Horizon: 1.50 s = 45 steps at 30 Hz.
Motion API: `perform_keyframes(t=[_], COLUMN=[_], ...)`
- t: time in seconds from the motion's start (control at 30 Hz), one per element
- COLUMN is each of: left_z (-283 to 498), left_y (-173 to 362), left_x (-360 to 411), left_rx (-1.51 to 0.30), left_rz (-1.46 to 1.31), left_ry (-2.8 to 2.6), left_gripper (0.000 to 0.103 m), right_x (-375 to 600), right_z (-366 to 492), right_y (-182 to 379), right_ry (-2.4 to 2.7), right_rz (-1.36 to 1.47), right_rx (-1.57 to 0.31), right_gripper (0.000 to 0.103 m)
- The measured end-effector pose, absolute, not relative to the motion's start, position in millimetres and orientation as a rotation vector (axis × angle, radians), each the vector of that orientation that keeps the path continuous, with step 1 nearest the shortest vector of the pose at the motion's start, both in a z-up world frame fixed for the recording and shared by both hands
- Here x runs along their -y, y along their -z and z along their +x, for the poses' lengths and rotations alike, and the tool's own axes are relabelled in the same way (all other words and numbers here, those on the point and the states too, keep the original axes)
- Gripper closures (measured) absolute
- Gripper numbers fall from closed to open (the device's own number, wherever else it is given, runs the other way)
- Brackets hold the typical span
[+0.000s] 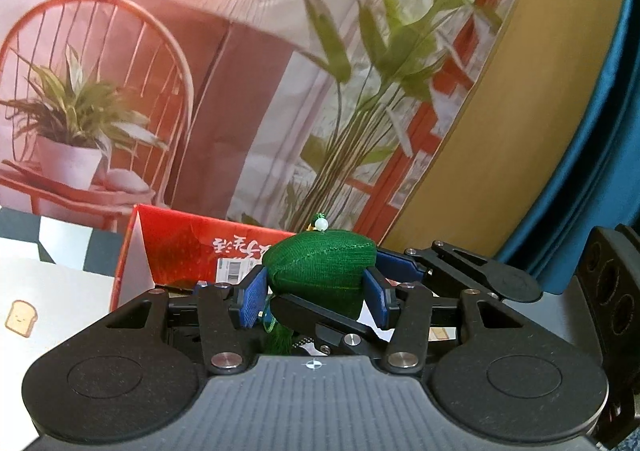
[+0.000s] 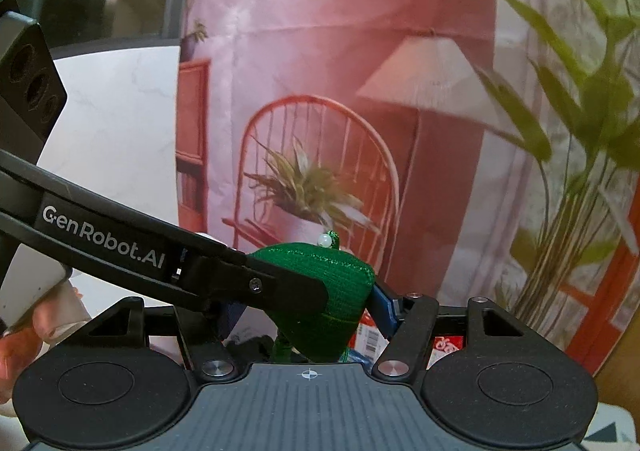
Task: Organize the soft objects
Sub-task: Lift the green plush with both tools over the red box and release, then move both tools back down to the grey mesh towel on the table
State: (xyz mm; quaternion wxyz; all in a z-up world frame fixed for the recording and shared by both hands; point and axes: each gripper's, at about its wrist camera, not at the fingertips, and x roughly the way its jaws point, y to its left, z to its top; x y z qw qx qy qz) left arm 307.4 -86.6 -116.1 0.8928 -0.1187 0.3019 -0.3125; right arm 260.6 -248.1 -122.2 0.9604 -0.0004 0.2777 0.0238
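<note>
Grey ribbed housing and two black round discs fill the bottom of both wrist views. Left view: left tongs (image 1: 316,287) sit centre frame, blue pads (image 1: 253,301) pressed on both flanks of a green pouch (image 1: 320,265), a stuffed knitted thing with a white bead (image 1: 321,224) at its top and a green tassel (image 1: 278,339) hanging below between the fingers. Right tongs (image 1: 380,283) cross in from the right of that frame, one black finger passing in front of the pouch low down, another behind its right shoulder, so they hold the same pouch. Right view: pouch (image 2: 320,291) again at centre, bead (image 2: 325,239) on top; right tongs (image 2: 304,311) closed on it, one blue pad (image 2: 382,305) touching its right side, the left pad mostly hidden. Left tongs (image 2: 280,287) enter as a long black arm from the left edge, lettered GenRobot.AI, their finger lying across the pouch front. A hand (image 2: 24,323) shows at lower left, partly cut off. Pouch is held up off the surface, shared by both tongs. Red box (image 1: 192,251) with white lettering and a barcode label stands behind and left of the pouch in the left view; a white surface (image 1: 52,291) with a toast sticker (image 1: 21,318) lies at lower left. A backdrop (image 1: 260,71) printed with chair, lamp and plants fills the upper frame in both views. Blue curtain (image 1: 600,131) at the right edge of the left view.
</note>
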Motion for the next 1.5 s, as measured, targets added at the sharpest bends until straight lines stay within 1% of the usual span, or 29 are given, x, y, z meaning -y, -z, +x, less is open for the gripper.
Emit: perform_keyframes(t=[0.17,0.27,0.3,0.33,0.37,0.4,0.5,0.57,0.63,0.7,0.77,0.8,0.97,1.2,1.33,1.5], left_z=[323.5,329.2,329.9,330.4,330.3,329.8,326.4,320.9,311.6,299.8,285.8,278.8,251.3,227.6,218.4,207.1], left_y=[133.7,141.1,142.5,142.9,143.0,142.8,140.6,138.0,134.6,131.8,129.7,129.7,140.8,179.7,200.5,228.1], left_x=[96.2,102.8,104.1,104.9,104.9,103.9,99.4,94.5,87.1,77.7,66.5,61.0,39.6,16.6,10.7,16.6], left_rx=[-0.678,-0.697,-0.699,-0.697,-0.693,-0.687,-0.675,-0.667,-0.647,-0.621,-0.601,-0.594,-0.628,-0.694,-0.708,-0.767], left_rz=[-0.222,-0.188,-0.178,-0.171,-0.166,-0.160,-0.139,-0.119,-0.096,-0.082,-0.076,-0.075,-0.083,-0.110,-0.110,-0.062], left_ry=[0.639,0.632,0.628,0.623,0.616,0.607,0.580,0.561,0.539,0.519,0.500,0.488,0.449,0.397,0.342,0.320], left_gripper=[0.049,0.046,0.042,0.035,0.032,0.027,0.024,0.020,0.011,0.007,0.003,0.000,0.000,0.000,0.000,0.000], right_x=[260.2,266.6,268.0,268.6,269.2,269.7,271.4,272.2,273.3,274.6,275.0,274.7,272.9,267.4,262.8,255.7], right_z=[269.9,273.8,274.5,274.3,273.7,272.6,266.4,260.1,249.8,237.7,223.2,214.6,176.9,121.2,95.8,75.7], right_y=[145.7,158.4,162.3,165.8,169.3,171.1,173.3,172.4,168.6,164.2,159.0,156.7,150.1,156.4,172.9,205.5], right_ry=[-0.026,-0.008,0.000,0.011,0.030,0.045,0.086,0.105,0.115,0.124,0.135,0.143,0.181,0.239,0.262,0.301], right_rz=[0.052,0.100,0.111,0.113,0.109,0.105,0.104,0.105,0.107,0.111,0.117,0.120,0.148,0.207,0.227,0.228], right_rx=[-0.627,-0.681,-0.702,-0.717,-0.731,-0.738,-0.743,-0.740,-0.718,-0.688,-0.648,-0.627,-0.564,-0.500,-0.523,-0.627], right_gripper=[0.042,0.042,0.042,0.041,0.037,0.031,0.021,0.015,0.012,0.004,0.001,0.001,0.000,0.000,0.000,0.000])
